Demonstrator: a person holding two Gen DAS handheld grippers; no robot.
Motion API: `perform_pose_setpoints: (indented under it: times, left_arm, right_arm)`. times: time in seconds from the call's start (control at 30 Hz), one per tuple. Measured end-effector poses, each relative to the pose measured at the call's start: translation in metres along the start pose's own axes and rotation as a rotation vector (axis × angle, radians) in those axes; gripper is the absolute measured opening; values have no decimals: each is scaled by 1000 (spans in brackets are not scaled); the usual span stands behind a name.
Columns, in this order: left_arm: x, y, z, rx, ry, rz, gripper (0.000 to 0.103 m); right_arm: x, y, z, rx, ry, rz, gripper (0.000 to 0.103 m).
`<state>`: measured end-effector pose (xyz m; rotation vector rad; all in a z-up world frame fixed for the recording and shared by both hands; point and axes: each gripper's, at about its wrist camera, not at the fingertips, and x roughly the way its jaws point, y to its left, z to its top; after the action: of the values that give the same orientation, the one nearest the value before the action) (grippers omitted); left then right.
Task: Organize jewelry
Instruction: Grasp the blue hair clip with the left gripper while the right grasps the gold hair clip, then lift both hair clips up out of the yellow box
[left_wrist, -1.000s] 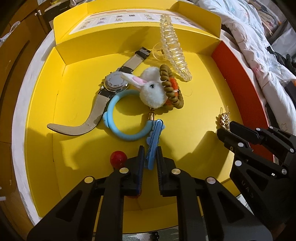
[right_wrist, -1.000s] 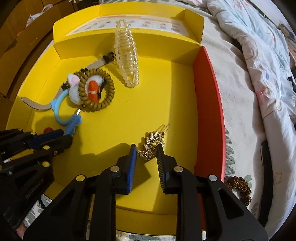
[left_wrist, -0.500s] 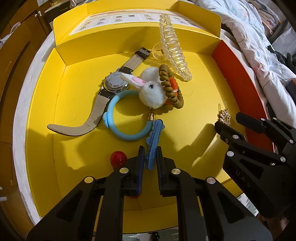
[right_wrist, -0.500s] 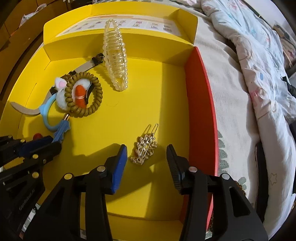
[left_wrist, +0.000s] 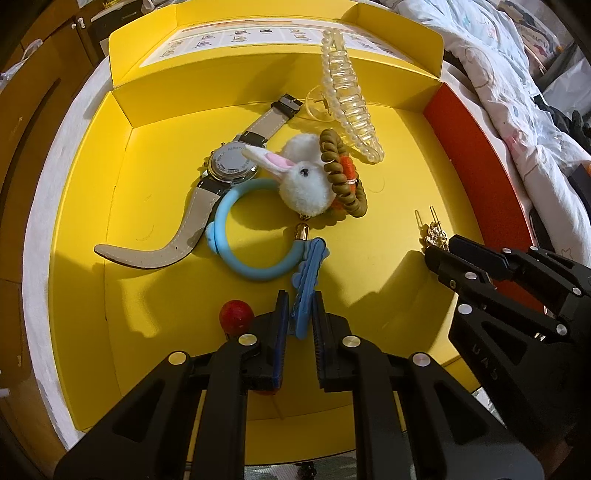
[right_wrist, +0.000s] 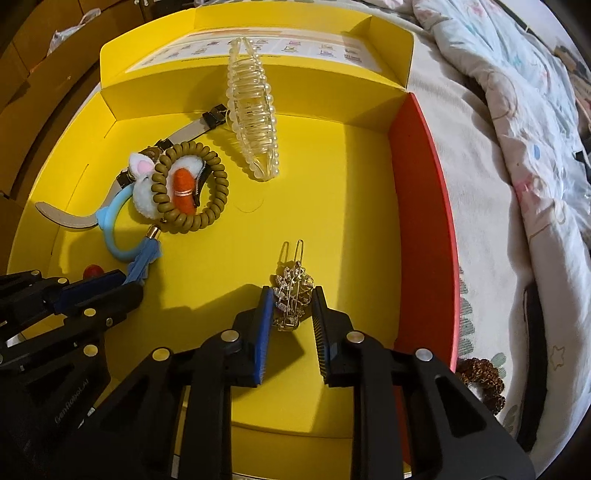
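Note:
A yellow box (left_wrist: 155, 206) (right_wrist: 332, 206) holds the jewelry. My left gripper (left_wrist: 298, 306) is shut on the blue clip (left_wrist: 308, 280) that hangs from a blue ring (left_wrist: 255, 232). My right gripper (right_wrist: 293, 306) stands around a gold rhinestone hair clip (right_wrist: 293, 291) lying on the box floor, jaws partly closed beside it; it also shows in the left wrist view (left_wrist: 443, 254). A watch (left_wrist: 229, 170), a white bunny pompom (left_wrist: 306, 184), a brown coil hair tie (right_wrist: 190, 192) and a clear pearl claw clip (right_wrist: 251, 110) lie further back.
A red ball (left_wrist: 236, 314) sits by the left fingers. The box has a red right wall (right_wrist: 424, 206). A quilt (right_wrist: 517, 110) lies to the right, and a brown beaded piece (right_wrist: 480, 380) sits outside the box.
My right gripper opened and let the gold hair clip down onto the box floor, then narrowed around it again. The left gripper has stayed on the blue clip.

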<state>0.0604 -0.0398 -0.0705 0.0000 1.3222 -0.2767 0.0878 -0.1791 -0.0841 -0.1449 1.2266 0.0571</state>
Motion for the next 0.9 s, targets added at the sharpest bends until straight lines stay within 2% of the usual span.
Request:
perform_pose_setpoints:
  times: [0.6,0.9]
  left_arm:
    - [-16,11,0,-32,-22,-57,11]
    - [-51,10,-11,-24,-74,-98,10]
  right_arm:
    - [-29,-13,0,57,-53,103,22]
    - [-76,-14,-18,49,-109,173,22]
